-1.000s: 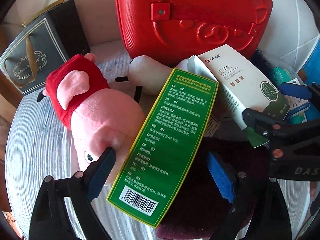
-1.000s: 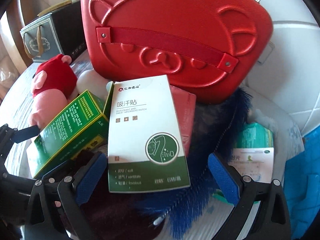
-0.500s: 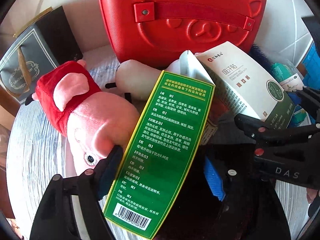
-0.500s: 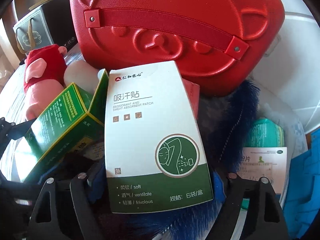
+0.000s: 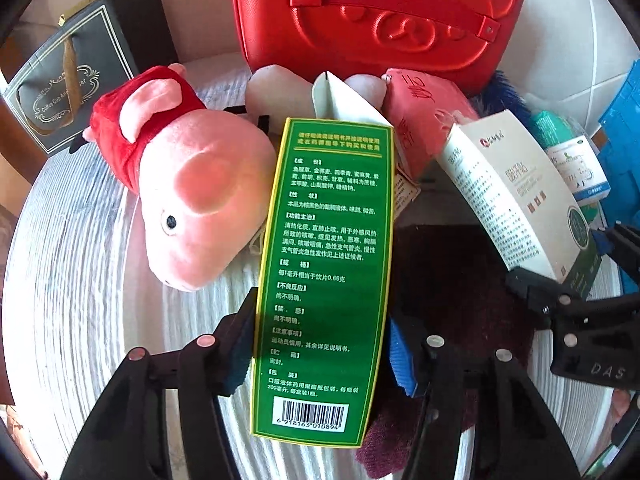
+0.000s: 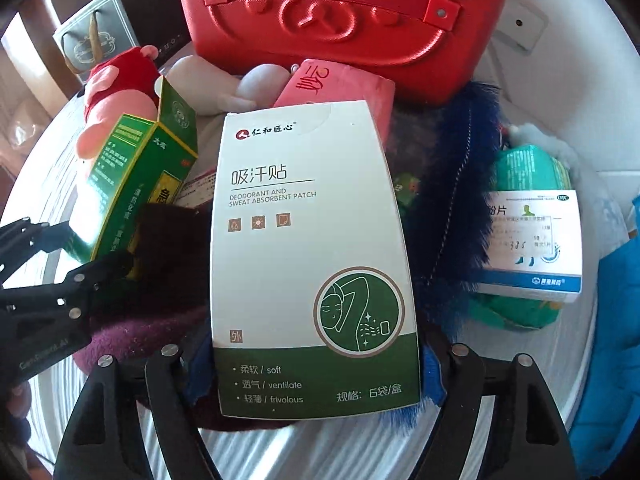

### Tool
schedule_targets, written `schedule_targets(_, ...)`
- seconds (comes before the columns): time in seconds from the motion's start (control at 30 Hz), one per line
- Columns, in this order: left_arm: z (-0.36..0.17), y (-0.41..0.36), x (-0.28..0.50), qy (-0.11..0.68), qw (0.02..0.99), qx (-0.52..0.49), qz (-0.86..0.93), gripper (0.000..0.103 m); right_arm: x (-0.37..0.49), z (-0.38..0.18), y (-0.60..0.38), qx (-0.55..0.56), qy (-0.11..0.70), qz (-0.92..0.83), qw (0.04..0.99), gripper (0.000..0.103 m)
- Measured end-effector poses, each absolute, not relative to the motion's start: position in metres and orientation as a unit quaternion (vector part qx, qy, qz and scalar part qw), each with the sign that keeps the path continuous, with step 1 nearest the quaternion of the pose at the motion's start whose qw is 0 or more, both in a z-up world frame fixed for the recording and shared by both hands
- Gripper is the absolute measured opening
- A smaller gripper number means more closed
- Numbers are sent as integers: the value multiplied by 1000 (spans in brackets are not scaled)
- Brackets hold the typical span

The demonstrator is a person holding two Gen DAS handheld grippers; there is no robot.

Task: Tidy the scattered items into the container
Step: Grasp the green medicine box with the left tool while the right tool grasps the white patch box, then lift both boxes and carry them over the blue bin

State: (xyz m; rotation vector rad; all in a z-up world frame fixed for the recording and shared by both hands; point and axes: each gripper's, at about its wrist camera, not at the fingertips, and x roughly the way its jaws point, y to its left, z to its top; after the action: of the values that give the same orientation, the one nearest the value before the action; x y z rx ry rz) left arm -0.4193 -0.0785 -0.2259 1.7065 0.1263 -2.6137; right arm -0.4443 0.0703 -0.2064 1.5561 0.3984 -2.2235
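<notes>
Clamping the green box (image 5: 324,280), the left gripper (image 5: 320,356) has just been closing; its blue pads (image 5: 402,364) sit against both long sides near the barcode end. The right gripper (image 6: 316,364) straddles the white box (image 6: 308,248) at its green lower band; its jaws narrowed a moment ago and now seem to press the box's edges, though the box hides most of the pads. Both boxes stand tilted over a maroon cloth (image 5: 456,280) on a round white table (image 5: 80,300). Left of the green box lies a pink pig toy (image 5: 200,200) in a red top. Beyond the boxes, a pink pouch (image 6: 340,92) and a pale soft toy (image 6: 208,80) rest against the red case (image 5: 376,16), which stands upright at the far side. Right of the white box lie blue fur (image 6: 460,200), then a teal pack (image 6: 528,176) with a blue-and-white carton (image 6: 532,240) on it. A dark gift bag (image 5: 80,76) stands far left.
</notes>
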Motion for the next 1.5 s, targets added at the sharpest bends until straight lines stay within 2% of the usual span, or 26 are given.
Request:
schedule_targets(0.03,-226,-80,-423,46,11,544,-838,58,-446,-203,72,554,133,-798,198,89)
schedule_targets(0.07,-226,-81,-427,51,13,544,-838,59,-448,-200,72,550,125,-801,199,91)
schedule_targets(0.2,-231,-81,-431,60,17,546,-836,59,-457,-187,65,535,117,-813,198,92)
schedule_targets(0.3,-226,-76,-420,50,24,540,-840,56,-463,-198,65,537,123,-813,189,80)
schedule_targets(0.4,-211,-70,-403,34,40,523,-851,56,-452,-209,61,528,132,-818,184,79)
schedule_targets(0.53,-176,-67,-374,31,57,490,-869,56,-434,-195,65,520,116,-823,196,77)
schedule_targets(0.93,-93,-24,-276,54,53,439,-895,56,-331,-103,104,452,75,-858,231,77)
schedule_targets(1.23,-60,9,-199,61,71,415,-905,56,-252,-57,151,406,72,-877,247,77)
schedule_targets(1.5,-54,31,-141,81,104,413,-901,56,-199,-46,186,378,88,-880,274,77)
